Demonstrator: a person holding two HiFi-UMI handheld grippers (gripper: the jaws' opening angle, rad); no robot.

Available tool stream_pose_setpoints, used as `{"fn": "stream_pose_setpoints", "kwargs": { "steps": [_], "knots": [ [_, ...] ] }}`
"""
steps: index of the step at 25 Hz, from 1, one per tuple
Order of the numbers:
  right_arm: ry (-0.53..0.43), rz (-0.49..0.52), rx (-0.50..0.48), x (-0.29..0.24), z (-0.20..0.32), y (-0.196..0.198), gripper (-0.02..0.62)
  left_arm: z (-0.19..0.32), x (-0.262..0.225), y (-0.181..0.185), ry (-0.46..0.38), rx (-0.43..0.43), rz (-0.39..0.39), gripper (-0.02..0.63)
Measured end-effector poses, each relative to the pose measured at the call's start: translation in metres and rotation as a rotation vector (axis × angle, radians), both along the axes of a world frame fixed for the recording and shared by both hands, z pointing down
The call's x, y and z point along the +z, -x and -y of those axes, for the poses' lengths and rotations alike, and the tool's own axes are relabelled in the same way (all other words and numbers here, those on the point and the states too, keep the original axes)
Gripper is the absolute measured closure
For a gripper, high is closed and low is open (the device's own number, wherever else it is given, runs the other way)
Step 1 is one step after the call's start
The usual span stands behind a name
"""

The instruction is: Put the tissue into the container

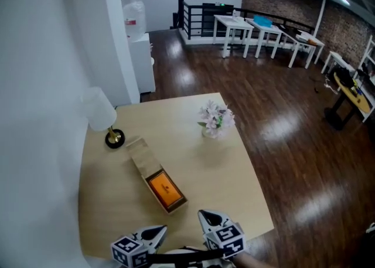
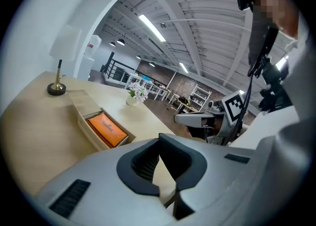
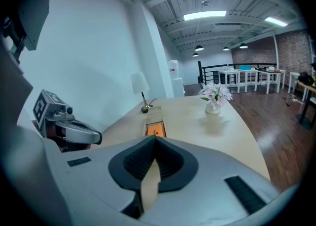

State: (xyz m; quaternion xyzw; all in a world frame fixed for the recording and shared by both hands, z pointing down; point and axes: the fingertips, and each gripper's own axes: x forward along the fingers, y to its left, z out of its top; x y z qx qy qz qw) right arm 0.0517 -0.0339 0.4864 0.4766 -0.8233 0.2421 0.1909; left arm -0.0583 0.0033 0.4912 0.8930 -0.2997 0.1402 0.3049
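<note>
Found left tongs [image 1: 157, 233] and right tongs [image 1: 205, 216] both pressed together, pinching nothing, side by side over near edge of worktop [image 1: 234, 190]. Spotted orange tissue pack [image 1: 165, 187] lying inside open end of long wooden container [image 1: 139, 154], mid-worktop, apart from both tongs. Noted lamp [image 1: 101, 113] and flower vase [image 1: 215, 122] beyond.

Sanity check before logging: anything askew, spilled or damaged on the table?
Nothing spilled or damaged. The lamp and flower vase stand upright; the wooden box lies diagonal on the table, orange pack inside.
</note>
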Motion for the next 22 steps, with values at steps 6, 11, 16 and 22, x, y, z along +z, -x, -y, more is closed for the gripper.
{"fn": "stream_pose_setpoints", "kwargs": {
  "steps": [6,11,16,22],
  "knots": [
    [-0.004,-0.002,-0.034,-0.002,0.001,0.008,0.595,0.001,0.006,0.003,0.002,0.001,-0.001,0.604],
    [-0.012,-0.024,-0.056,0.0,0.004,0.009,0.595,0.002,0.009,0.005,0.002,-0.001,0.006,0.604],
    [-0.03,-0.044,-0.062,-0.002,0.007,0.009,0.595,0.002,0.009,0.006,0.001,-0.004,0.012,0.604],
    [-0.034,-0.048,-0.055,-0.001,0.011,0.004,0.595,0.001,0.011,0.007,0.003,-0.013,0.015,0.604]
  ]
}}
